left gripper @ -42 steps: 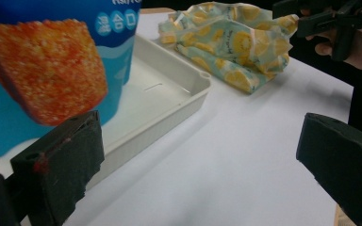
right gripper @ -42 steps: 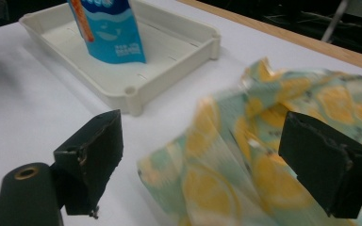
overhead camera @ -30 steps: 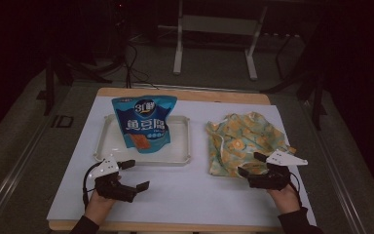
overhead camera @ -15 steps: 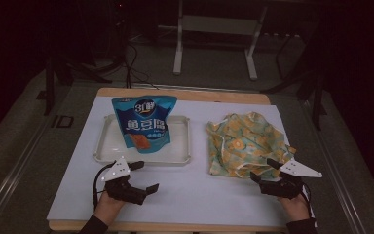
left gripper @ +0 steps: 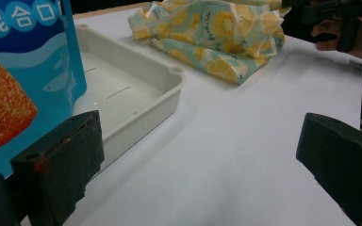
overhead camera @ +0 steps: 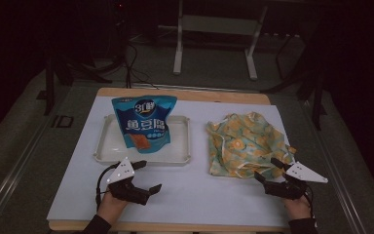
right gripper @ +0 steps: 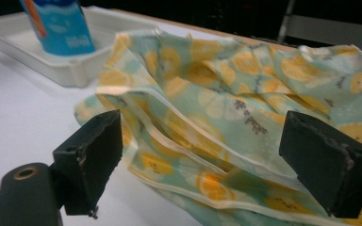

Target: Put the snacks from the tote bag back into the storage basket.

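A blue snack bag leans in a white tray at the left of the white mat; it also fills the near left of the left gripper view as the snack bag above the tray. A crumpled lemon-print cloth bag lies to the right. My left gripper stands open just in front of the tray, nothing between its fingers. My right gripper is open at the cloth bag's near edge; the cloth bag lies just beyond its spread fingers.
The white mat covers a wooden table; bare mat lies between the two grippers. Beyond the table's far edge stand a metal stand's legs and cables on a dark floor. The other hand and its gripper appear at the top right of the left gripper view.
Both hands have drawn back toward the table's near edge. The right gripper has moved away from the cloth bag to the right; the left has shifted slightly right. Both stay open.
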`<move>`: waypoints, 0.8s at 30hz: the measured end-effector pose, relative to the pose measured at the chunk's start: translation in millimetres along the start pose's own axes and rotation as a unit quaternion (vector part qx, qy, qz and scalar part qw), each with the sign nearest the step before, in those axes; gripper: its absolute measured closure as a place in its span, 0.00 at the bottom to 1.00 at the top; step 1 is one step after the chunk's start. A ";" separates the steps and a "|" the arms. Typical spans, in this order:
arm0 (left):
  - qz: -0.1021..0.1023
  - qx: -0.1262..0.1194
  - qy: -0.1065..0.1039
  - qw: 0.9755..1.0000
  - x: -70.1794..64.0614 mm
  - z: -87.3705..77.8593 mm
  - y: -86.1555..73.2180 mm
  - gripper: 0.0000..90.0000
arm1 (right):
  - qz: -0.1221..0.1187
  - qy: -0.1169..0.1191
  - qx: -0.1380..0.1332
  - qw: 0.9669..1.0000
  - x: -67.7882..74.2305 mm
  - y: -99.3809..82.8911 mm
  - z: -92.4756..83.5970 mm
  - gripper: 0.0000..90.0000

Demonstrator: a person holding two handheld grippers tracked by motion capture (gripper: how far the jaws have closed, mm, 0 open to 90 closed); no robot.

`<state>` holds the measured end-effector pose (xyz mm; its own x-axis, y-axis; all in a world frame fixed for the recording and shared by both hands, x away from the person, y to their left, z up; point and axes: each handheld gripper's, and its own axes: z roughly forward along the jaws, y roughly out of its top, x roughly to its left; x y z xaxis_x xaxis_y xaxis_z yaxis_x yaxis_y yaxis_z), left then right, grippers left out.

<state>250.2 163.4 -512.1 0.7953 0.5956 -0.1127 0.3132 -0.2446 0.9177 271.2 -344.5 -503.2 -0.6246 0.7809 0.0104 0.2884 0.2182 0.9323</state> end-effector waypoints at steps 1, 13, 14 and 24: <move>-0.001 -0.001 -0.001 1.000 0.3 0.0 -0.7 0.02 | 0.002 0.004 -0.004 1.000 -0.3 -0.2 -0.3 0.15; 0.008 0.016 -0.009 1.000 -0.3 3.1 -3.5 0.02 | -0.009 -0.008 0.000 1.000 2.2 -1.8 3.7 0.16; 0.011 0.016 -0.006 1.000 -0.9 3.0 -3.5 0.02 | -0.012 -0.011 0.001 1.000 2.3 -2.1 4.0 0.16; 0.006 0.011 -0.009 1.000 0.1 1.9 -3.9 0.02 | -0.022 -0.013 -0.002 1.000 3.4 -3.2 4.5 0.16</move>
<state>250.0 163.0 -516.5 0.8081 0.5789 -0.1089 0.3153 -0.2689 0.9101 271.4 -339.9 -507.8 -0.6174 0.7856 -0.0408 0.2578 0.2511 0.9330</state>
